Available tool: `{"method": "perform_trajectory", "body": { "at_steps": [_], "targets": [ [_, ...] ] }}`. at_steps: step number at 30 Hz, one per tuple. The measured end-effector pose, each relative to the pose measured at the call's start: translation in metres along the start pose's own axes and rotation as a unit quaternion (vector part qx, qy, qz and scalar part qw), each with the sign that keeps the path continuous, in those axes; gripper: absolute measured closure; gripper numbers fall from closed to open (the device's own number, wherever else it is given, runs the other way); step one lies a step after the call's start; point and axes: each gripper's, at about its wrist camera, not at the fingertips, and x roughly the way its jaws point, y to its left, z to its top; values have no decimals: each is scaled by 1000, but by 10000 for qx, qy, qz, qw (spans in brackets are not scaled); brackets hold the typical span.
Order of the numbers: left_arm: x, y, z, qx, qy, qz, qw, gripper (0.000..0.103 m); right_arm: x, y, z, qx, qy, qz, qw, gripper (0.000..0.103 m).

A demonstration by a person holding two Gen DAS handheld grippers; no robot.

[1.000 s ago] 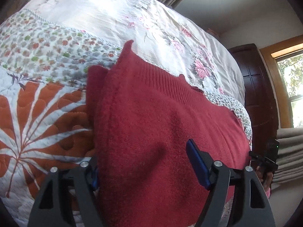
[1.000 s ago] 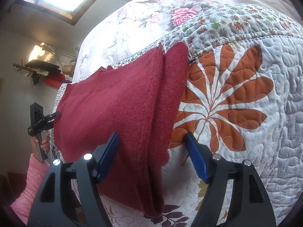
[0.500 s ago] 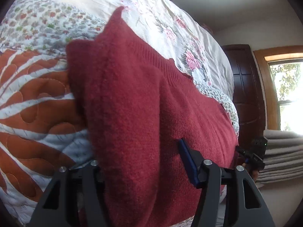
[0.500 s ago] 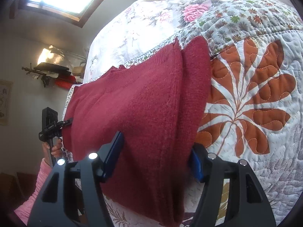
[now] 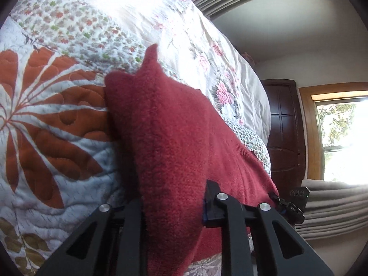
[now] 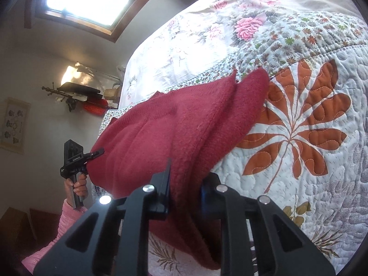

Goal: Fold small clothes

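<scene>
My left tongs and right tongs have just clamped the red sweater's near edge at lower centre; fold can start.

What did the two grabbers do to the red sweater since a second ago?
Both closed. The right gripper had open fingers around the folded edge of the sweater; now they pinch it. The left gripper closed on its end too, and that end now bunches up off the quilt. The rest of the sweater stayed spread on the quilt.
</scene>
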Motion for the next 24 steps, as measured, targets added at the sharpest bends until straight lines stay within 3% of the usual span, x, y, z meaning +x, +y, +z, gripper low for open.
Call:
{"method": "perform_trajectory", "body": {
  "at_steps": [5,11,14,17,21,24],
  "targets": [
    [-34,-20,-23,97,140,-130,9998,84,-30,24,-16,-232,96,235,9994,85],
    [-81,-13,-80,-11,487,-310,9983,83,-62,33,-76,-378,459,387,9975,84],
    [-83,8,-109,-78,717,-49,9974,83,-52,18,-106,-226,754,176,9967,84],
    [-64,32,-125,-103,884,250,9957,81,-27,-8,-122,-74,910,-293,9954,82],
    [-30,48,-131,418,628,886,9932,68,0,-27,-127,-96,761,-590,9953,72],
    [-24,50,-134,410,367,918,9943,63,2,-20,-129,-290,664,-829,9939,64]
  ]
}}
